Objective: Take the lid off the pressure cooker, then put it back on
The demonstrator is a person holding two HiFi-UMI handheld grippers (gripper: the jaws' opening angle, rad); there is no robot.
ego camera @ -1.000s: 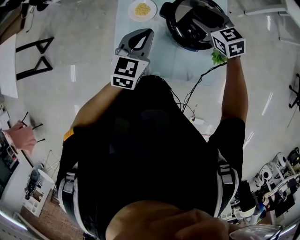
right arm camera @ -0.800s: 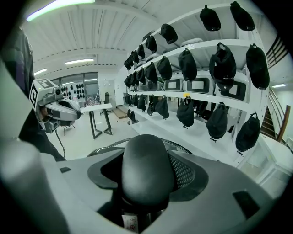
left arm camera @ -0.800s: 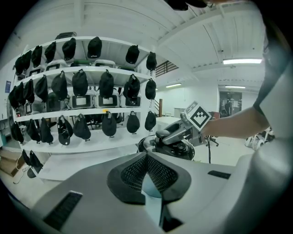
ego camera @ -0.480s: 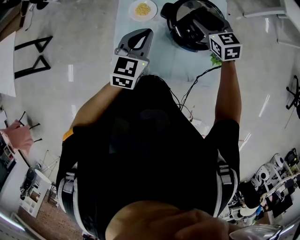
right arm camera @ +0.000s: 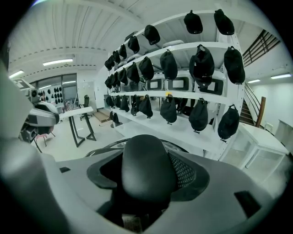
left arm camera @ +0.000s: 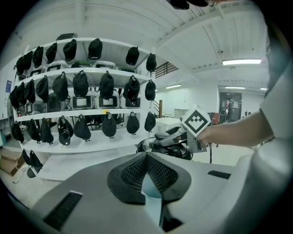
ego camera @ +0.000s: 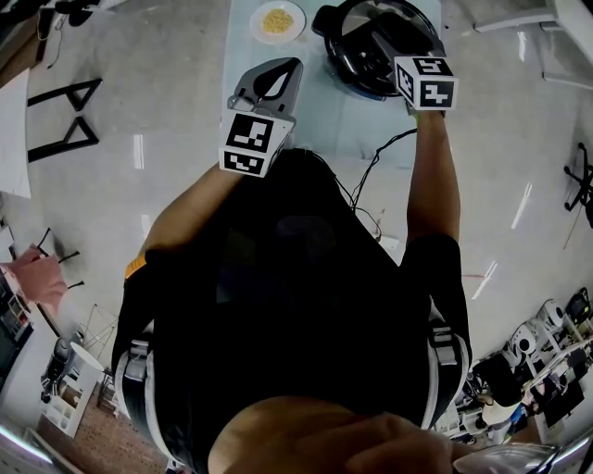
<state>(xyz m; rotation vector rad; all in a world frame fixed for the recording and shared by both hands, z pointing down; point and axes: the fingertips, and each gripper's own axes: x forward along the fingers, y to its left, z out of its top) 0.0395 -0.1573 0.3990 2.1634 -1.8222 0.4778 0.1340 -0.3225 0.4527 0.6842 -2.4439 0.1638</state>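
The black pressure cooker (ego camera: 345, 57) stands at the far end of the pale blue table (ego camera: 324, 116). Its lid (ego camera: 371, 23) lies on top, as far as the head view shows. My right gripper (ego camera: 393, 54) reaches over it and is shut on the lid's black handle (right arm camera: 146, 167), which fills the space between its jaws; the lid's rim (right arm camera: 104, 149) shows behind. My left gripper (ego camera: 285, 67) hovers over the table to the cooker's left, jaws together, holding nothing. From the left gripper (left arm camera: 146, 157) view, the cooker (left arm camera: 149, 145) and right gripper (left arm camera: 173, 139) are ahead.
A white plate (ego camera: 277, 20) of yellow food sits left of the cooker. A black cable (ego camera: 375, 176) hangs off the table's near edge. Shelves of black caps (right arm camera: 201, 114) stand beyond the table. Black stands (ego camera: 65, 116) are on the floor at left.
My right gripper has moved left and farther over the cooker, handle still in it. The left gripper has stayed put.
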